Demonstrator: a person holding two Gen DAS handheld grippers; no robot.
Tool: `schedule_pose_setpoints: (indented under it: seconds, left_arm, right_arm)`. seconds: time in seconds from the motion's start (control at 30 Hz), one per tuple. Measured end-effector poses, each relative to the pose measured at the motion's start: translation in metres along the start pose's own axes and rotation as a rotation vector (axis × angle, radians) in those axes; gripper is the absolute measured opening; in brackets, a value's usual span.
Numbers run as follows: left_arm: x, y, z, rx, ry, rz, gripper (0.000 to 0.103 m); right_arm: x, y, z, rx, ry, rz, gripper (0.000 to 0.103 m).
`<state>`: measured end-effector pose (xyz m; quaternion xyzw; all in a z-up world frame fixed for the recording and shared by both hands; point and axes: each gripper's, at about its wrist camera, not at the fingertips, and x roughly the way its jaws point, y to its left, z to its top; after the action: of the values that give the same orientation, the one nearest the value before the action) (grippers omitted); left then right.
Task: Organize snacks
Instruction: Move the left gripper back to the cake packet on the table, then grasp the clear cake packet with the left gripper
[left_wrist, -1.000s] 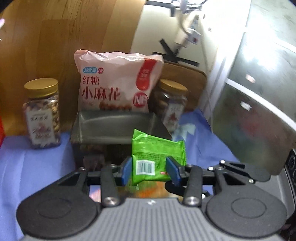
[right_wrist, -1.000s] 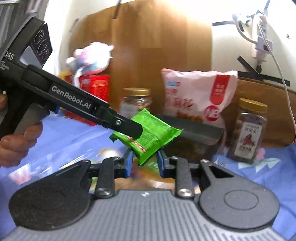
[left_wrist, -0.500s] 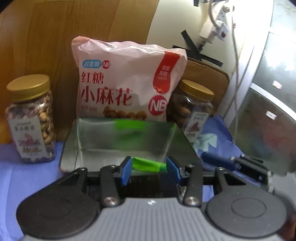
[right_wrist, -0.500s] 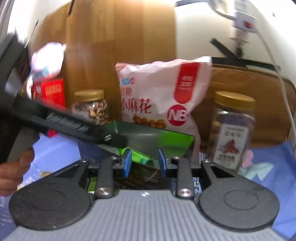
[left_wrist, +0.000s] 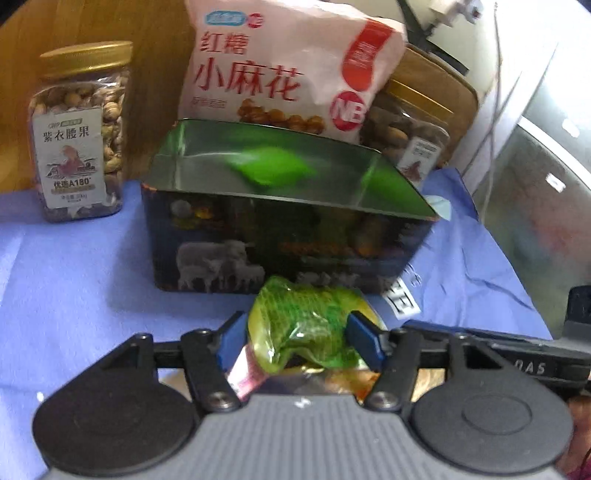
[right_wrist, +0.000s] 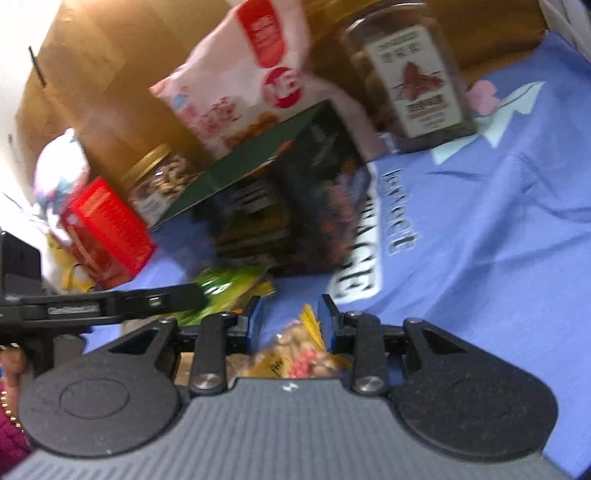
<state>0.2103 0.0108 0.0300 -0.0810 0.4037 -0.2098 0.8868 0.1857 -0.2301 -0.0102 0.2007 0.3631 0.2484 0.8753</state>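
The left gripper (left_wrist: 297, 334) has its blue fingers spread on either side of a crumpled green plastic snack packet (left_wrist: 303, 328) lying on the blue-cloth-covered counter (left_wrist: 74, 280), just before the open dark sheep-printed tin box (left_wrist: 280, 240). The right gripper (right_wrist: 290, 321) is parted too, above a yellow peanut packet (right_wrist: 295, 354). Behind the tin stands a pink twist-snack bag (left_wrist: 288, 70), flanked by a gold-lidded nut jar (left_wrist: 79, 133).

Both fisheye views bend strongly at the edges, lit brightly from the far upper corners with washed-out glare there, while motion blur smears the tilted right view and the green reflection inside the tin (left_wrist: 284, 184).
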Motion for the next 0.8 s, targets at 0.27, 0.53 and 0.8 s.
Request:
schedule_pose_setpoints:
  seconds: [0.27, 0.53, 0.8]
  left_arm:
    - [-0.047, -0.048, -0.045, 0.159, -0.034, -0.063, 0.059]
    - [-0.112, -0.028, -0.086, 0.062, -0.143, -0.108, 0.062]
    - [-0.121, 0.023, -0.087, -0.175, -0.124, -0.163, 0.062]
  right_arm:
    - [-0.017, 0.039, -0.037, -0.121, 0.041, 0.041, 0.036]
    - [-0.067, 0.056, -0.081, -0.236, 0.001, 0.052, 0.037]
    - [-0.085, 0.06, -0.086, -0.165, -0.052, 0.105, 0.039]
